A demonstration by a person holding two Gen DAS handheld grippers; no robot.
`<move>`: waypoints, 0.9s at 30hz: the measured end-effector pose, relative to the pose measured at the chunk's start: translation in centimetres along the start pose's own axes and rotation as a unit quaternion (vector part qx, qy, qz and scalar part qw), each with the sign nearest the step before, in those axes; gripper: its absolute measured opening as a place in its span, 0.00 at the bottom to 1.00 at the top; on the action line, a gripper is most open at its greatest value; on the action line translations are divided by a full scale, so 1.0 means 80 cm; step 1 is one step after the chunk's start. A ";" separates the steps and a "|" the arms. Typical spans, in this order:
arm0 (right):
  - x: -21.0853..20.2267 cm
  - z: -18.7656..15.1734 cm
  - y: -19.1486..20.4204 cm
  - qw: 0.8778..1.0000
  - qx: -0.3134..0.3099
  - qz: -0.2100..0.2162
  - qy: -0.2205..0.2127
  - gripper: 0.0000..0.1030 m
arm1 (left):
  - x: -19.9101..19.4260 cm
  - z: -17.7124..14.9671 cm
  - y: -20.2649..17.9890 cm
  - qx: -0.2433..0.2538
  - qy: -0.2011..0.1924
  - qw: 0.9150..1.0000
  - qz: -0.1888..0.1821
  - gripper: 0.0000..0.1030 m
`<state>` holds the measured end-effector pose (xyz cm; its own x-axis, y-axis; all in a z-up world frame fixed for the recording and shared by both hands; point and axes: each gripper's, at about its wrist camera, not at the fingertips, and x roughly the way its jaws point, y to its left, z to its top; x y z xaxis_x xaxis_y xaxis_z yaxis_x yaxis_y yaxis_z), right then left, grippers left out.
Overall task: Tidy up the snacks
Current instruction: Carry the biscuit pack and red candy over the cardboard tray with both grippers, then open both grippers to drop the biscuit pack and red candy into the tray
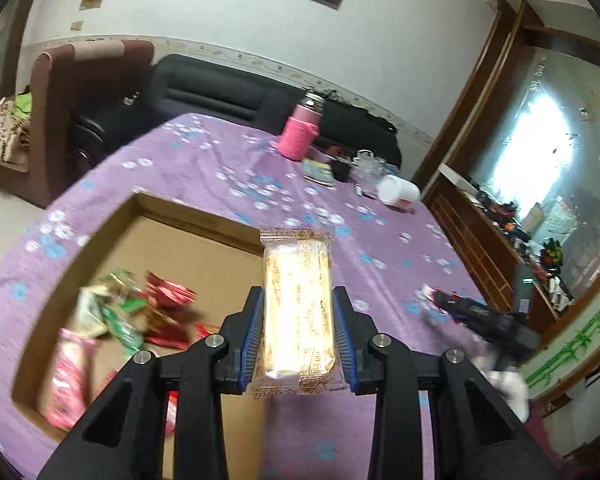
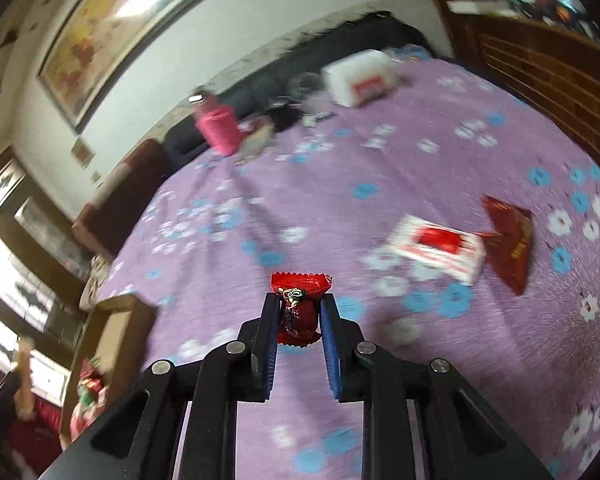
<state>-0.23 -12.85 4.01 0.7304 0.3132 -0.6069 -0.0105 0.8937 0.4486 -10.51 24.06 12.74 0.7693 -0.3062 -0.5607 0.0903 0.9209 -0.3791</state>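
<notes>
My left gripper [image 1: 298,312] is shut on a long pale biscuit pack in clear wrap [image 1: 298,304], held above the right edge of an open cardboard box [image 1: 204,240]. The box holds several red, green and pink snack packets [image 1: 140,312]. My right gripper [image 2: 299,312] is shut on a small red candy packet [image 2: 298,306], held above the purple flowered tablecloth [image 2: 300,208]. A white-and-red packet [image 2: 436,246] and a dark red packet [image 2: 510,242] lie on the cloth to its right. The box [image 2: 112,332] also shows at the lower left of the right wrist view. The right gripper shows in the left wrist view [image 1: 480,316].
A pink bottle [image 1: 300,132] stands at the far table edge, with a white jar [image 1: 398,192], a glass item and small packs beside it. A white box [image 2: 362,76] sits at the far side. A dark sofa and a brown chair stand behind the table; a wooden cabinet is on the right.
</notes>
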 end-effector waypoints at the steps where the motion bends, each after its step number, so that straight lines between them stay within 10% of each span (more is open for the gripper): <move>1: -0.004 0.001 0.014 1.000 -0.010 0.010 0.001 0.21 | 0.001 0.003 0.008 -0.003 0.000 1.000 0.002 0.32; 14: 0.051 -0.015 0.240 0.970 -0.120 0.175 0.116 0.22 | 0.051 0.049 0.097 -0.037 0.038 0.998 0.041 0.32; 27: 0.187 -0.075 0.333 0.951 -0.202 0.122 0.202 0.23 | 0.139 0.066 0.164 -0.087 0.092 0.989 0.080 0.32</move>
<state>6.34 17.56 2.98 0.3523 0.5517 -0.7560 -0.4664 0.8038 0.3693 2.58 34.01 5.36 0.6353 -0.2142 -0.7420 -0.1448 0.9107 -0.3869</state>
